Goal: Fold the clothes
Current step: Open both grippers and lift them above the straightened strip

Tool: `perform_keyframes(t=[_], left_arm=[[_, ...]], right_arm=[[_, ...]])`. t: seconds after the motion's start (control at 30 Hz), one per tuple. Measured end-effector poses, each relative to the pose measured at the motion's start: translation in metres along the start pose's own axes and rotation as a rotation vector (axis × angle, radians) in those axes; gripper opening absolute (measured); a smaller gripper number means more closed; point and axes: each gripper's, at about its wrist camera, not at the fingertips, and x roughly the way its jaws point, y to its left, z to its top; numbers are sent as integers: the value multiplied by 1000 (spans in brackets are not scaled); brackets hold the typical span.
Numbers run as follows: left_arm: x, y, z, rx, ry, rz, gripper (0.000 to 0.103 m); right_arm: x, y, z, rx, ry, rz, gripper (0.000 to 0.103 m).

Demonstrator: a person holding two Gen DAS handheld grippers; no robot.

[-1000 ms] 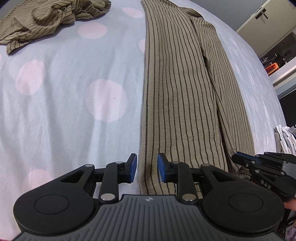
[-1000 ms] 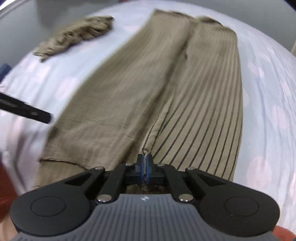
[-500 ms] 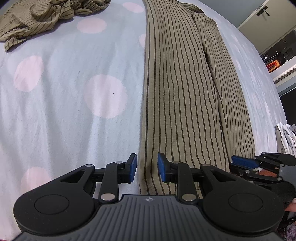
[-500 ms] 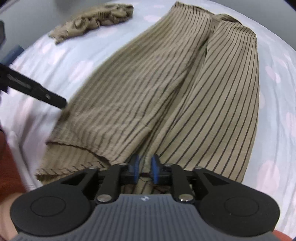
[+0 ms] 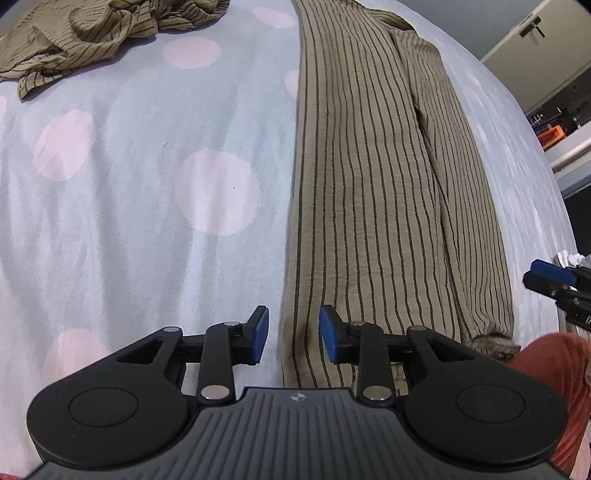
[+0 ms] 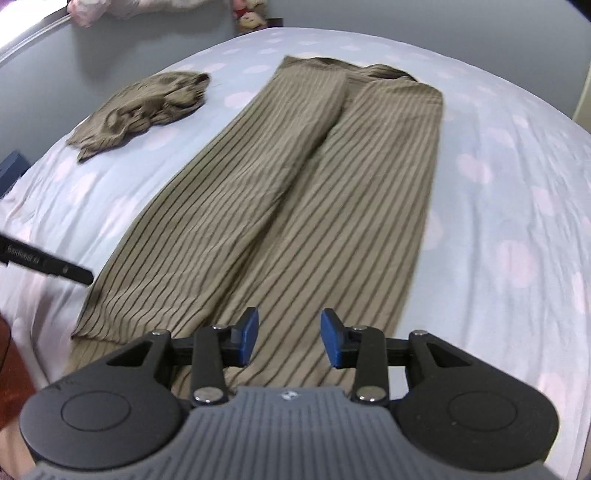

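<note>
Both tongs released — left gripper [image 5: 293,328] over the trousers' [image 5: 373,192] edge, right gripper [image 6: 289,336] above them — holding nothing

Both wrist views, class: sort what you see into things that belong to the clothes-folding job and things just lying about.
Part of the job:
striped trousers, laid flat
crumpled striped garment
left gripper, open
right gripper, open
spotted bedsheet

Lying about:
stuffed toy
cabinet
orange item
</note>
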Motion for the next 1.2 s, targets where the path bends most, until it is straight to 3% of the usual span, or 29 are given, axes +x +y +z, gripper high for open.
perform_keyframes(t=[0.23,0.5,0.73,0.83,0.93,1.0,1.07,1.2], left_arm=[[-6,-3,21,-30,-75,18,28],[6,-22,94,39,-158,57,28],[26,-13,142,65,-219,160,31],[35,-1,145,59,-235,287,32],[43,13,149,42,-212,333,32],[42,23,152,13,-219,322,33],[40,30,155,-14,-239,301,42],[42,31,162,-21,-274,275,43]], right_arm=[[15,-16,23,-43,34,-21,41],[39,-18,71,-85,36,-34,41],[66,-32,129,-89,8,-75,44],[81,-45,157,-76,-6,-90,47],[100,-58,189,-81,-13,-97,49],[114,-66,210,-93,-22,-108,49],[129,-72,231,-107,-38,-130,49],[162,-86,272,-98,-70,-149,49]])
